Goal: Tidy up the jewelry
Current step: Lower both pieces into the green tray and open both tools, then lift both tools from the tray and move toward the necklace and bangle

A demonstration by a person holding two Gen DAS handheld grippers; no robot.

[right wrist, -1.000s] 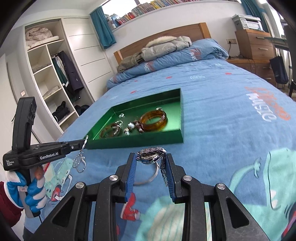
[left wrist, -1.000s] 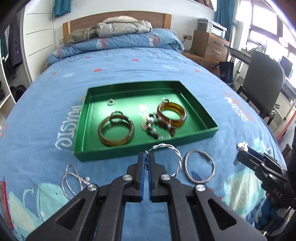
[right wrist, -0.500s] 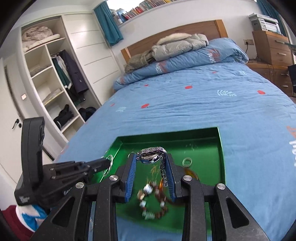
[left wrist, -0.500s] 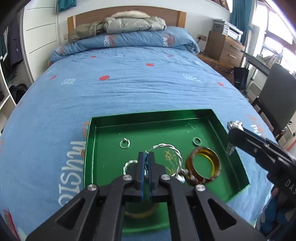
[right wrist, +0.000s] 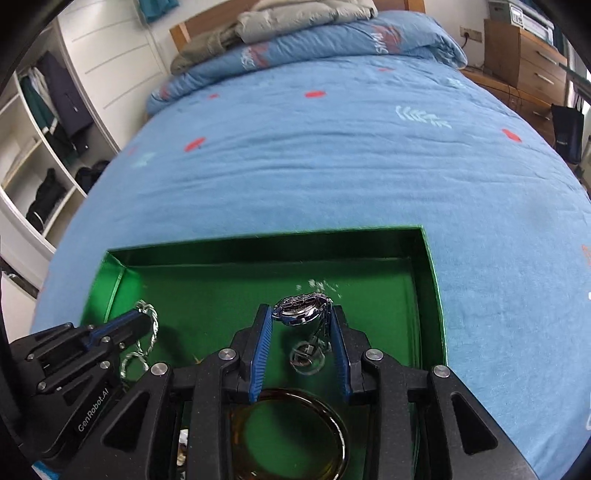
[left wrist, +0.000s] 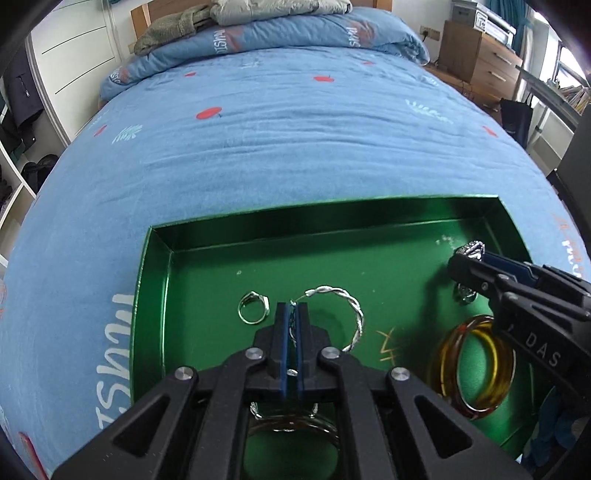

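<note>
A green tray [left wrist: 155,280] [right wrist: 430,280] lies on the blue bed cover. My left gripper [left wrist: 292,308] hangs over its middle, shut on a twisted silver bangle [left wrist: 354,314]; from the right wrist view it [right wrist: 146,319] sits at the tray's left with the silver bangle [right wrist: 149,338] dangling. My right gripper [right wrist: 302,314] is shut on a silver metal watch [right wrist: 301,308] above the tray's right part; in the left wrist view it [left wrist: 467,254] comes in from the right with the watch [left wrist: 472,247] at its tip. In the tray lie a small silver ring [left wrist: 253,312], an amber bangle [left wrist: 476,369] [right wrist: 288,432] and a brown bangle [left wrist: 291,430], partly hidden under the fingers.
The bed cover [left wrist: 280,140] spreads far beyond the tray, with a folded duvet and clothes [left wrist: 266,22] by the headboard. A wooden drawer unit [left wrist: 476,55] stands right of the bed, open wardrobe shelves [right wrist: 40,155] to the left. A gloved hand [left wrist: 554,432] shows at lower right.
Both grippers have travelled forward from the bed cover in front of the tray to above the tray's inside, carrying the bangle and the watch. The grips are unchanged.
</note>
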